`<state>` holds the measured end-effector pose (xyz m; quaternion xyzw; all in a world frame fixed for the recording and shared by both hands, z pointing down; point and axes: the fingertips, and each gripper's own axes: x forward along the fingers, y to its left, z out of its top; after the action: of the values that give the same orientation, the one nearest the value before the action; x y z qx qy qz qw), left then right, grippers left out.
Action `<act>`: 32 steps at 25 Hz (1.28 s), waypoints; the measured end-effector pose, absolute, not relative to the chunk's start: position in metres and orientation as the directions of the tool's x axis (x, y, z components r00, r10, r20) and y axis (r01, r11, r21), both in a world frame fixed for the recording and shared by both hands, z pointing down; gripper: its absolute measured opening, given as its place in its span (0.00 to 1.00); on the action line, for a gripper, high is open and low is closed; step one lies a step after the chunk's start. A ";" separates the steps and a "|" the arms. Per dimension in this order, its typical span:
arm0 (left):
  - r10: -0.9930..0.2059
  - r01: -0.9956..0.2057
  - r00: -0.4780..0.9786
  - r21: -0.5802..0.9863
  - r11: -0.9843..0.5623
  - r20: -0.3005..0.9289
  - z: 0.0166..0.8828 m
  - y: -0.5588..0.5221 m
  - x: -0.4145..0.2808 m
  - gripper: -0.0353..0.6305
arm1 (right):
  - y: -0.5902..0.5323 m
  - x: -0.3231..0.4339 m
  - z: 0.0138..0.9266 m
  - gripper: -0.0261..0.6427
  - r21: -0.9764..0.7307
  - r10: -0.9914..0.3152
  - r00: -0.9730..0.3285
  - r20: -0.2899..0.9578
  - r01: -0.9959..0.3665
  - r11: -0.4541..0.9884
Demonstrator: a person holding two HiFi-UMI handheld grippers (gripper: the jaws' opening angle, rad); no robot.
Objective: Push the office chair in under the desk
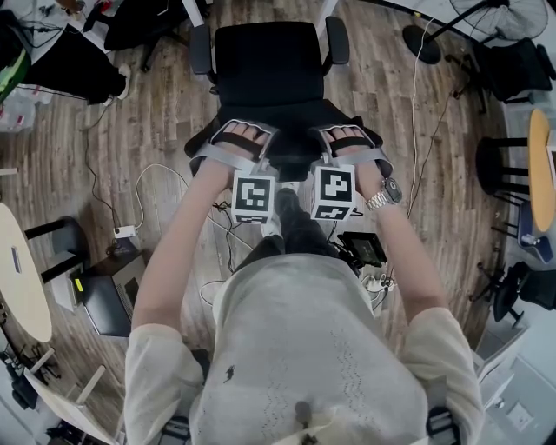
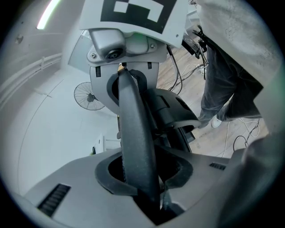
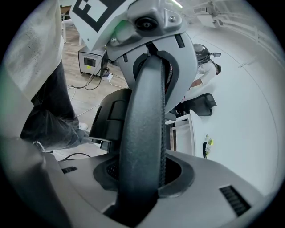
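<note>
Left tool (image 1: 236, 139) and right tool (image 1: 347, 139) are each pinching the black office chair's (image 1: 265, 65) backrest rim, side by side, above the wooden floor (image 1: 148, 130).

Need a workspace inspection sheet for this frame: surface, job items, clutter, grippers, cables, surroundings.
surface: wood plank floor; no worktop in use.
job's things: black office chair in front of the person, seat facing away; cannot tell which desk it belongs under.
clutter: grey box unit and black device on the floor beside the person's legs.
grippers: left gripper and right gripper side by side, both clamped on the top edge of the backrest.
cables: white cables loop across the floor near a power strip; more lie by the feet.
surroundings: round table at left, floor fan upper right, black stools at right.
</note>
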<state>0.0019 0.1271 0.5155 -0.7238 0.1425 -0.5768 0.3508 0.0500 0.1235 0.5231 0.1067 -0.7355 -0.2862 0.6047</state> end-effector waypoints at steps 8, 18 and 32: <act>-0.605 0.193 0.271 -0.658 -0.728 0.749 0.519 0.101 -0.003 0.27 | 0.095 0.047 0.525 0.28 0.567 -0.520 -0.246 0.818 0.194 0.801; -0.586 0.178 0.265 -0.636 -0.751 0.766 0.522 0.078 -0.001 0.27 | 0.071 0.047 0.526 0.28 0.570 -0.517 -0.265 0.814 0.200 0.797; -0.580 0.161 0.253 -0.625 -0.764 0.774 0.522 0.050 0.002 0.27 | 0.040 0.050 0.525 0.28 0.577 -0.518 -0.275 0.810 0.212 0.789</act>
<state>0.0018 0.0498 0.5221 -0.7274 0.1441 -0.5939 0.3122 0.0499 0.0403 0.5248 0.1040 -0.7366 -0.3079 0.5932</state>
